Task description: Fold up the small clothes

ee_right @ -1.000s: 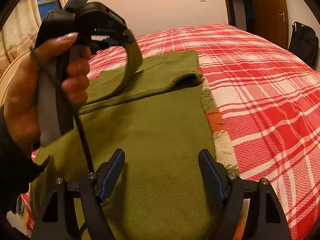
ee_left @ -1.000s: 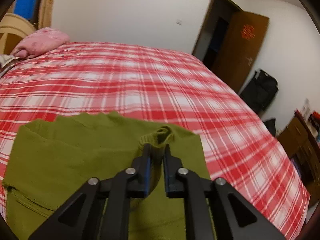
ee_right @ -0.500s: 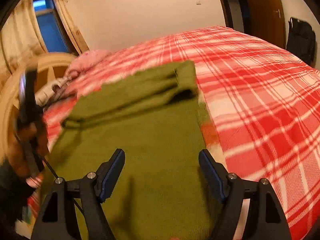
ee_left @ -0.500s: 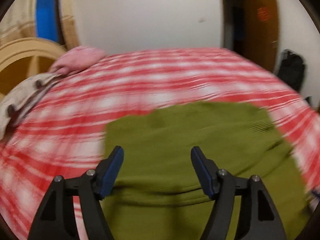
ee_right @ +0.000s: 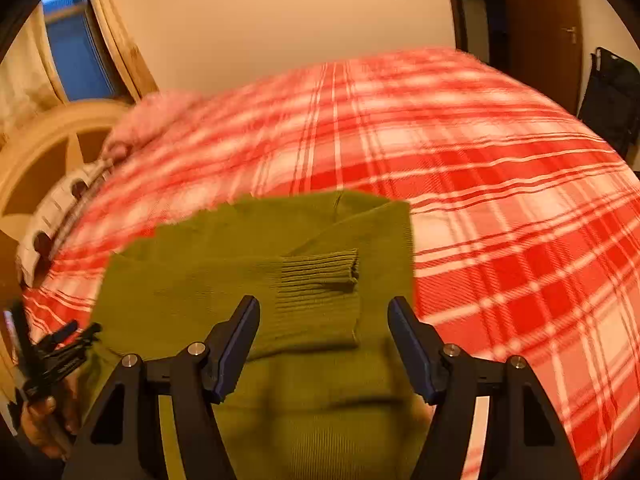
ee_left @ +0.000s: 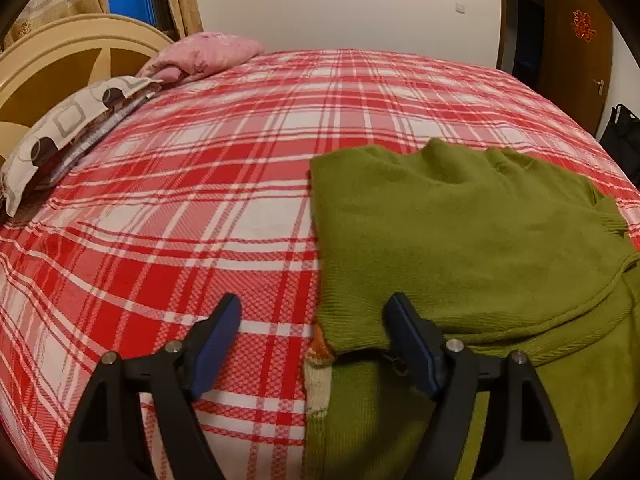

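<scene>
An olive-green knitted sweater (ee_left: 460, 232) lies flat on the red plaid bed, with one sleeve folded across its body. My left gripper (ee_left: 314, 316) hovers over the sweater's left edge. Its jaws are opening, with only the ribbed corner of the folded part under the gap and nothing pinched. In the right wrist view the sweater (ee_right: 240, 264) fills the middle. The sleeve's ribbed cuff (ee_right: 320, 280) lies just ahead of my right gripper (ee_right: 324, 312). Those jaws are closing, the pads still apart from the cloth. A hand (ee_right: 44, 420) holds the left gripper (ee_right: 68, 336) at the lower left.
The plaid bedspread (ee_left: 180, 200) stretches left and beyond the sweater. A pink pillow (ee_left: 204, 54), a patterned pillow (ee_left: 68, 124) and a cream headboard (ee_left: 60, 60) are at the far left. A brown door (ee_left: 576, 52) and a black bag (ee_left: 620, 136) stand at the right.
My left gripper let go of the sleeve cuff, opened wide and swung left to the sweater's edge. The right gripper moved forward over the sweater to the folded cuff, and its jaws narrowed slightly.
</scene>
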{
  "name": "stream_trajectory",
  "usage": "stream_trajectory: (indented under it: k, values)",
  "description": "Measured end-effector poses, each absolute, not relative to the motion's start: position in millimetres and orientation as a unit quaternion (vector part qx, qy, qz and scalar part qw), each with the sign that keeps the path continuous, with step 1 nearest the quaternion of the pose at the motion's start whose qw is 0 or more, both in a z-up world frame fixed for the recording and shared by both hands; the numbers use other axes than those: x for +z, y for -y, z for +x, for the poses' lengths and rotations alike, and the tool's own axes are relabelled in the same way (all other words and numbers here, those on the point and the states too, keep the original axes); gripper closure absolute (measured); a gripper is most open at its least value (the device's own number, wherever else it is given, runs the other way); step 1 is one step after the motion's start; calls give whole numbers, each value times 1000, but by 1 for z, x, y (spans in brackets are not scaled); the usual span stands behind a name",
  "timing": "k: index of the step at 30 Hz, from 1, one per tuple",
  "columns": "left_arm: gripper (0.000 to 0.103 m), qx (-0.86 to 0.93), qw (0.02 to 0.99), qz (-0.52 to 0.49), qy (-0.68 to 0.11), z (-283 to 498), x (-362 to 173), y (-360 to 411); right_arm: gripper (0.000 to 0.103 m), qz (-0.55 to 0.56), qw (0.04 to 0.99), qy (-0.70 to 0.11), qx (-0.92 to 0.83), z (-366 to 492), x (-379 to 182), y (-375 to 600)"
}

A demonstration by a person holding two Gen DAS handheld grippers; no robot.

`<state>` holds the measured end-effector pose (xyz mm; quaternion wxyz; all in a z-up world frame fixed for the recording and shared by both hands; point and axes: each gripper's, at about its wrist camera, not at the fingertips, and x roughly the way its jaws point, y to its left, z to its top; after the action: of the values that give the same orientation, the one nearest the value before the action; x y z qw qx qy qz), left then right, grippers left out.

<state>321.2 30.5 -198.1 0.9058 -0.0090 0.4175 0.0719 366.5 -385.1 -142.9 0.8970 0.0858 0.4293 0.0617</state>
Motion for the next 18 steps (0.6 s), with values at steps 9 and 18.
stream_trajectory:
  k: [9,18]
  values:
    - [7,77,898,-59,-430,319,-206,-50,75,-9,883,-467,37,401,-176,353]
    - [4,74,897,-70,-431,319,-207,-52,89,-40,905,-421,44,379,-150,342]
